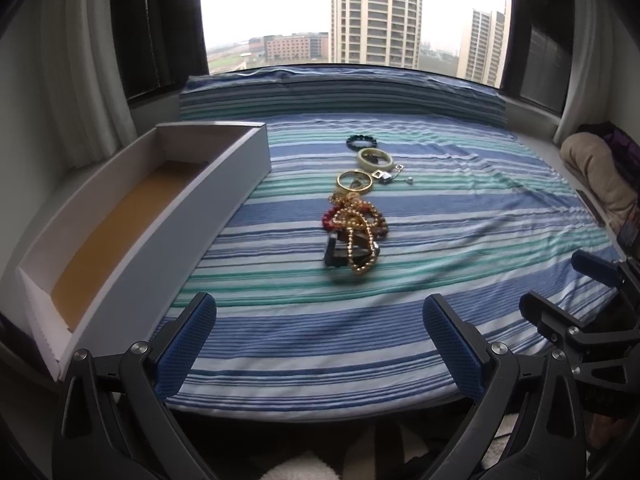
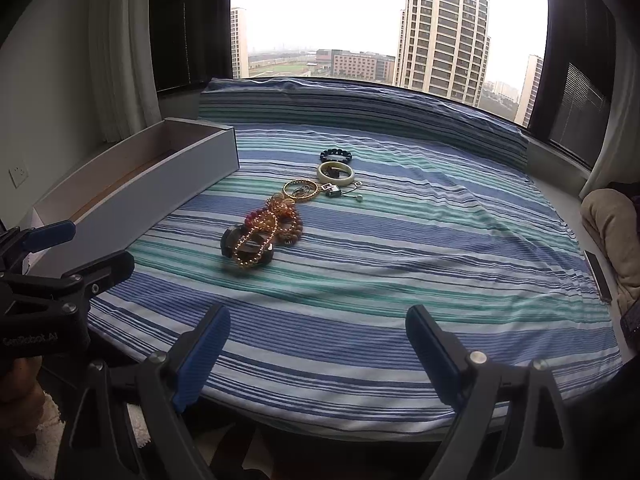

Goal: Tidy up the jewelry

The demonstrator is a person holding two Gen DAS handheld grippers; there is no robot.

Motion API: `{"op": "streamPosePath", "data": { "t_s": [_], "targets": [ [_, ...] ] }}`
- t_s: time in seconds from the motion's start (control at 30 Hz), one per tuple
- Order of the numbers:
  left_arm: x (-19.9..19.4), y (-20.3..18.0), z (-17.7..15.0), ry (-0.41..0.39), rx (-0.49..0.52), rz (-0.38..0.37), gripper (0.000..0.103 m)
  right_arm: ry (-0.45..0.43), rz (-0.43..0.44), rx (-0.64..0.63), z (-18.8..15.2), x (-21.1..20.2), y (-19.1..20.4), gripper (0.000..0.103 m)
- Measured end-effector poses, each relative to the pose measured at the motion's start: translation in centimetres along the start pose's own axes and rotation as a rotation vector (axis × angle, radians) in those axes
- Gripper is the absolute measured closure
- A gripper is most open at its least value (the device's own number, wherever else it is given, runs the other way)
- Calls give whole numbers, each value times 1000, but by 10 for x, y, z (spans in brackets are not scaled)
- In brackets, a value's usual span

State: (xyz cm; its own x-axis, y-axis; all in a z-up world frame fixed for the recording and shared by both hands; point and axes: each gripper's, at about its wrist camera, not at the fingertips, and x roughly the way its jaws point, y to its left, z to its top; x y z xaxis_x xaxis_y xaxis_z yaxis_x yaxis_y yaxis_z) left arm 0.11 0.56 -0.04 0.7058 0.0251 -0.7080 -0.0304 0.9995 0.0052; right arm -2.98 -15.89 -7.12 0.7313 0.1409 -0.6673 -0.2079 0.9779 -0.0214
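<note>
While both tools hover over the near edge of the striped sheet (image 1: 400, 320), neither holds anything. The left tool (image 1: 320, 340) gapes wide, its blue pads (image 1: 184, 344) far apart; the right tool (image 2: 318, 356) is spread just as wide.

Jewelry lies in a rough line down the middle of the sheet, well ahead of both tools. Farthest away sits a dark beaded bracelet (image 1: 361, 142), then a pale bangle (image 1: 374, 157), then a gold bangle (image 1: 354, 181) with small silver pieces (image 1: 384, 177) just beside it. Nearest is a tangled pile (image 1: 354, 232) of gold beads, red and brown bead strands and a dark band, overlapping one another.

A long white box (image 1: 152, 216) with a tan floor lies open on the left side of the sheet, apart from the jewelry. Behind, a window (image 1: 352, 12) shows tall buildings.
</note>
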Motion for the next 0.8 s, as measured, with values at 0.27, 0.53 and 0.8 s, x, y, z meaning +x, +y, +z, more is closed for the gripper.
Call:
{"op": "streamPosePath", "data": {
  "t_s": [0.27, 0.53, 0.8],
  "targets": [
    [2, -1, 0, 7, 5, 5, 0, 4, -1, 4, 0, 1, 0, 11],
    [2, -3, -1, 14, 6, 5, 0, 4, -1, 4, -1, 0, -1, 11],
    [2, -2, -3, 20, 6, 8, 0, 5, 2, 3, -2, 0, -1, 11]
  ]
}}
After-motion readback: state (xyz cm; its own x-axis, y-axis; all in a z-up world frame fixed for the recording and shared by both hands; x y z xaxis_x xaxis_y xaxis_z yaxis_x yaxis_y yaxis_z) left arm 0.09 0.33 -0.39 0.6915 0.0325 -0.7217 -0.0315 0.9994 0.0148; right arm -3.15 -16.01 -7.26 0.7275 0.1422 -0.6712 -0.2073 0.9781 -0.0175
